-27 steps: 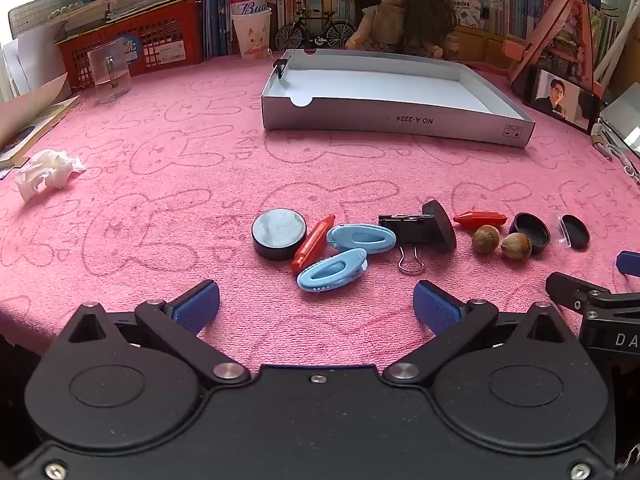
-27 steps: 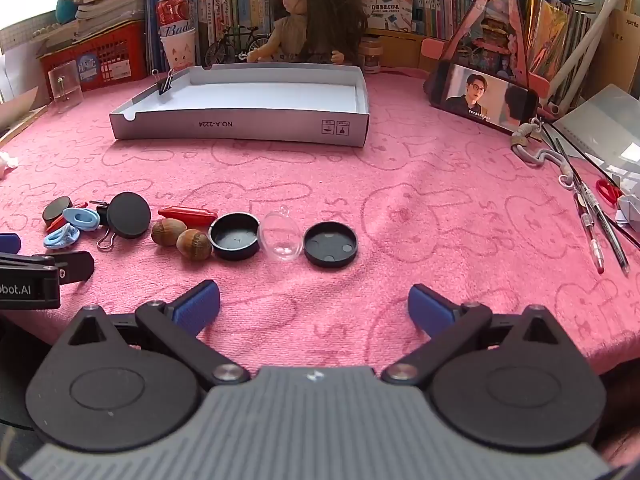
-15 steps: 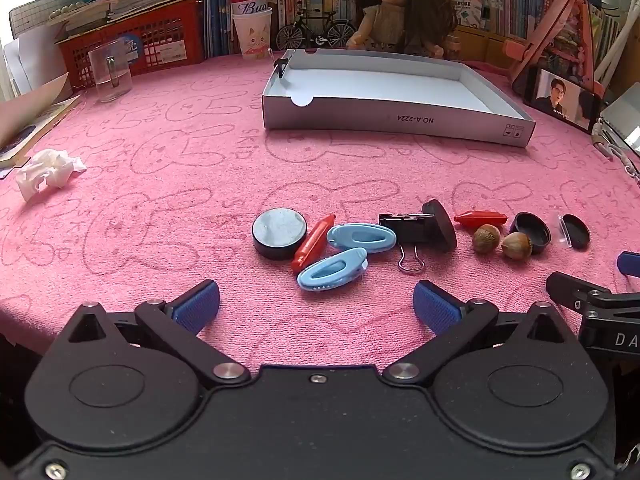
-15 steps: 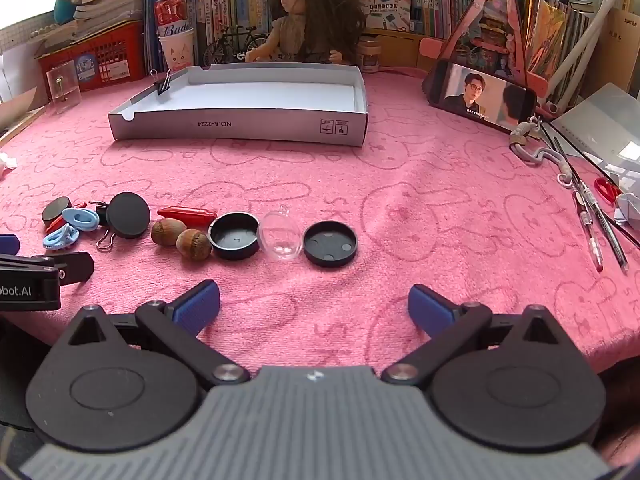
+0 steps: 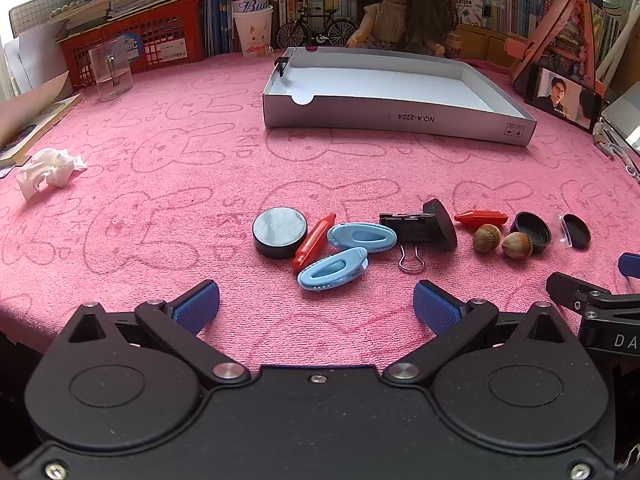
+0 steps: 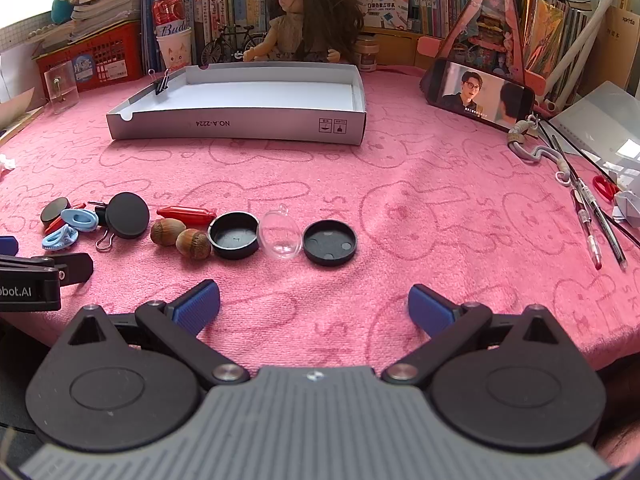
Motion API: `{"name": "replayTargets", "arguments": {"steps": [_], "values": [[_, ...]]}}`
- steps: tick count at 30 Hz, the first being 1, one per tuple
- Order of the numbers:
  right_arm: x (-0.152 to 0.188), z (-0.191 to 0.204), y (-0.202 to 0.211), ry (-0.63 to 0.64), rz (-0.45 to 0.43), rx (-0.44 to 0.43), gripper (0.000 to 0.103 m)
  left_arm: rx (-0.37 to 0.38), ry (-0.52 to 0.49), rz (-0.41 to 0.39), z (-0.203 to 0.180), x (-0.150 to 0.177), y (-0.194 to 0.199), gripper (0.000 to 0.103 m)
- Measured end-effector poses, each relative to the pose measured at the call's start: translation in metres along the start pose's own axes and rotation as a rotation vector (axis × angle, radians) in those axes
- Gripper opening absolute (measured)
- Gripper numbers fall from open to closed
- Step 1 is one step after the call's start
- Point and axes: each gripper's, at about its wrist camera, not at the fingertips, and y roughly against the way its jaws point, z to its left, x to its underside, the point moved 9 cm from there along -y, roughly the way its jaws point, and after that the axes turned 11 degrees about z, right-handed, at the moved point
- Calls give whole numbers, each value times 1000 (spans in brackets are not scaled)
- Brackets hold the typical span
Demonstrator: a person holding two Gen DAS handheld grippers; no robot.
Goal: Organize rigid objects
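Nearest me, both grippers hovered low over the front edge of the desk (image 5: 160,168), the left gripper (image 5: 316,300) and the right gripper (image 6: 314,300) each with jaws spread wide and nothing between them.

Just past the left jaws lay two light-blue clips (image 5: 348,252), one overlapping the other, touching a red tube (image 5: 314,240) that leaned against a black puck (image 5: 280,232). I judged the clips light and stiff but ridged, best pinched across their narrow sides. To their right sat a black binder clip (image 5: 412,228) with a black disc (image 5: 442,224) propped on it; the clip's body offered flat faces, its wire handle would slip.

Beyond the right jaws I saw two hazelnuts (image 6: 180,236), round and apt to roll, a black cap (image 6: 234,234), a clear plastic dome (image 6: 280,236) that looked thin and easily crushed, and a black lid (image 6: 329,242). The caps seemed best taken across the rim.

Well beyond the row stood the white tray (image 6: 240,124), empty but for a clip on its far-left wall, which I took for the likely destination.
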Motion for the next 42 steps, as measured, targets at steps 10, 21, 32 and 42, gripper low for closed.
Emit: {"name": "replayTargets", "arguments": {"steps": [10, 21, 32, 42], "values": [[0, 0, 0, 0, 0, 0, 103, -1, 0, 1, 0, 0, 0, 103], [1, 0, 1, -1, 1, 0, 103, -1, -1, 1, 0, 0, 0, 103], [1, 1, 1, -1, 0, 1, 103, -1, -1, 1, 0, 0, 0, 103], [1, 10, 2, -2, -2, 2, 103, -1, -3, 5, 0, 0, -1, 103]]}}
